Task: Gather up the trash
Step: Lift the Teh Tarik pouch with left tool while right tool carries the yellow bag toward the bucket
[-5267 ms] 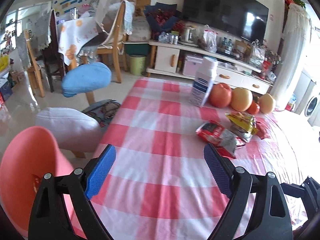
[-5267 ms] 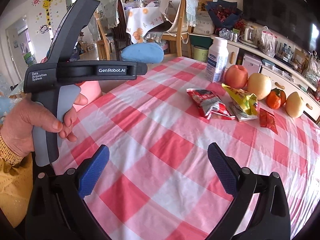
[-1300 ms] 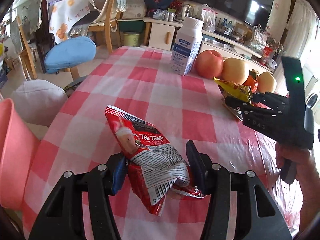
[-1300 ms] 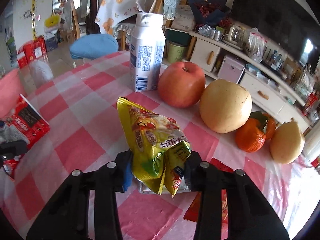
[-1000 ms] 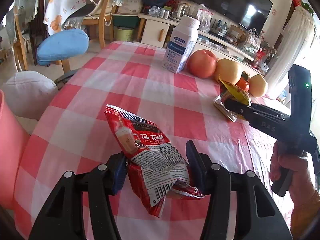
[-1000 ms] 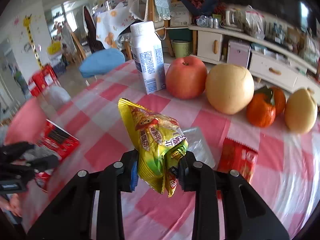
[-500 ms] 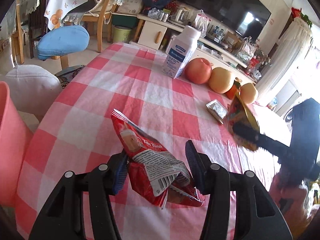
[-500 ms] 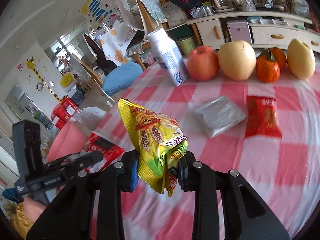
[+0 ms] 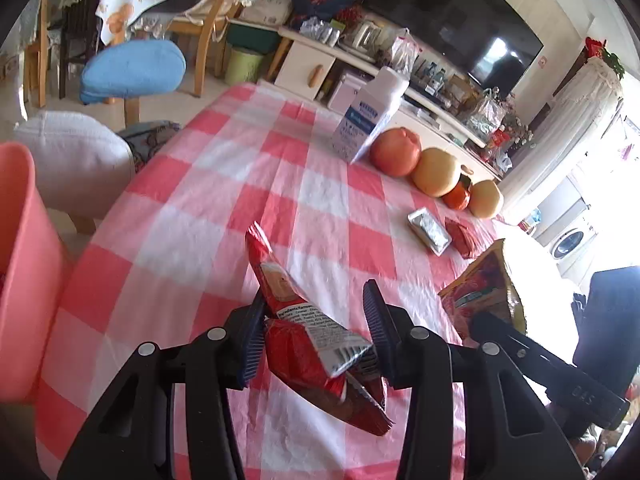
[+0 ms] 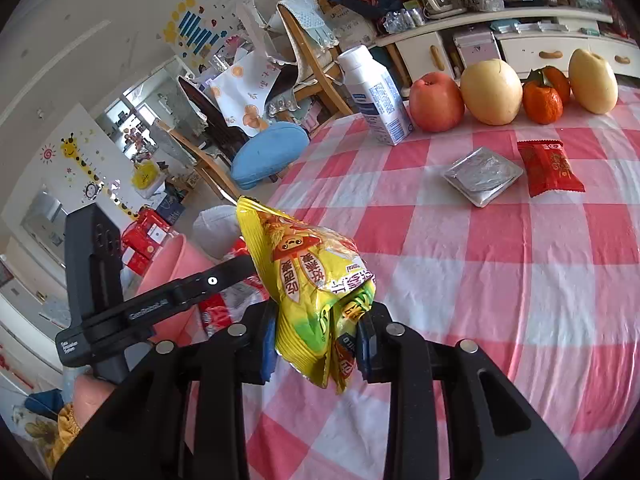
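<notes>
My left gripper (image 9: 316,330) is shut on a red snack wrapper (image 9: 304,332) and holds it above the near part of the checked table (image 9: 240,184). My right gripper (image 10: 316,344) is shut on a yellow snack bag (image 10: 312,280), lifted over the table's left side; the bag also shows in the left wrist view (image 9: 484,292). A silver foil packet (image 10: 482,176) and a small red packet (image 10: 548,168) lie flat on the cloth. A pink bin (image 9: 24,264) stands beside the table's left edge, also seen in the right wrist view (image 10: 176,268).
A white milk bottle (image 10: 376,96), an apple (image 10: 436,100), two pears (image 10: 492,92) and tangerines (image 10: 542,100) stand along the far table edge. A blue-cushioned stool (image 9: 132,70) and a white stool (image 9: 76,160) stand left of the table.
My right gripper has carried the yellow bag back and left toward the pink bin. My left gripper has tilted, and the red wrapper has turned edge-on in its jaws.
</notes>
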Demonstrator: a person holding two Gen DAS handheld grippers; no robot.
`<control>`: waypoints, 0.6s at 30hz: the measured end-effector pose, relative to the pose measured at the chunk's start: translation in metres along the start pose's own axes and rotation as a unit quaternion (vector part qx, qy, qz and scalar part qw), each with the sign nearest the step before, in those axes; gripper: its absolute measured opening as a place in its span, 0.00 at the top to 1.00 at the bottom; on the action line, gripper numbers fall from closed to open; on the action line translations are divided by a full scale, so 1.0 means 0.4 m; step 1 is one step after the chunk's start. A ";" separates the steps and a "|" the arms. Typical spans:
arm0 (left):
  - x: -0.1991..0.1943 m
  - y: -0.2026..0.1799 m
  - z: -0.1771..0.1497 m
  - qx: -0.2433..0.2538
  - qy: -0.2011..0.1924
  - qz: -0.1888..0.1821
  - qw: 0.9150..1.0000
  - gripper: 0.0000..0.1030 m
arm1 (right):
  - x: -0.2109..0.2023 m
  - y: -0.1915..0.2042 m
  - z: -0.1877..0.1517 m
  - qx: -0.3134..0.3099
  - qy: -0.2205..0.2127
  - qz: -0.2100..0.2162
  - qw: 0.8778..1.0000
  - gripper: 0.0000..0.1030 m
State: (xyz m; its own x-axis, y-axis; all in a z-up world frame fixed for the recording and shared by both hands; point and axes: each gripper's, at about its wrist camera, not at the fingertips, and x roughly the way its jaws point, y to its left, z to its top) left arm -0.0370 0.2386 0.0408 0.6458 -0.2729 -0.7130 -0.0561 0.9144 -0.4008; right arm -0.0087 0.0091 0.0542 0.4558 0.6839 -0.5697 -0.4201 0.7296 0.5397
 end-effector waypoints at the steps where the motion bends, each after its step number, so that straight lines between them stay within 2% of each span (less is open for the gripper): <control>1: 0.004 0.002 -0.004 0.000 0.005 0.001 1.000 0.55 | -0.002 0.004 -0.008 0.001 -0.001 -0.001 1.000 0.69; 5: 0.020 0.008 -0.013 -0.004 0.023 -0.014 1.000 0.70 | -0.005 0.013 -0.022 0.004 0.001 -0.011 1.000 0.69; 10: 0.053 0.029 -0.027 -0.024 0.051 0.004 0.998 0.71 | -0.008 0.031 -0.033 -0.002 0.001 -0.022 1.000 0.69; 12: 0.061 0.037 -0.032 -0.035 0.057 0.003 0.998 0.63 | -0.007 0.037 -0.037 -0.005 0.001 -0.025 1.000 0.69; 13: 0.063 0.033 -0.034 -0.031 0.061 0.005 0.998 0.56 | -0.007 0.039 -0.038 -0.005 0.001 -0.025 1.000 0.69; 14: 0.065 0.026 -0.038 -0.021 0.062 0.013 0.998 0.44 | -0.006 0.041 -0.039 -0.006 0.000 -0.026 1.000 0.69; 16: 0.068 0.005 -0.046 0.005 0.061 0.030 0.998 0.30 | -0.008 0.041 -0.040 -0.006 0.001 -0.027 1.000 0.69; 18: 0.074 -0.018 -0.055 0.037 0.063 0.049 0.996 0.26 | -0.011 0.046 -0.040 -0.006 -0.001 -0.029 1.000 0.69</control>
State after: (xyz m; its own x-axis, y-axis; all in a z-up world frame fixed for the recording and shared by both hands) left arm -0.0342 0.2175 0.0099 0.5385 -0.2115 -0.8156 -0.0551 0.9571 -0.2846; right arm -0.0310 0.0197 0.0568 0.4809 0.6399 -0.5994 -0.4021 0.7684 0.4978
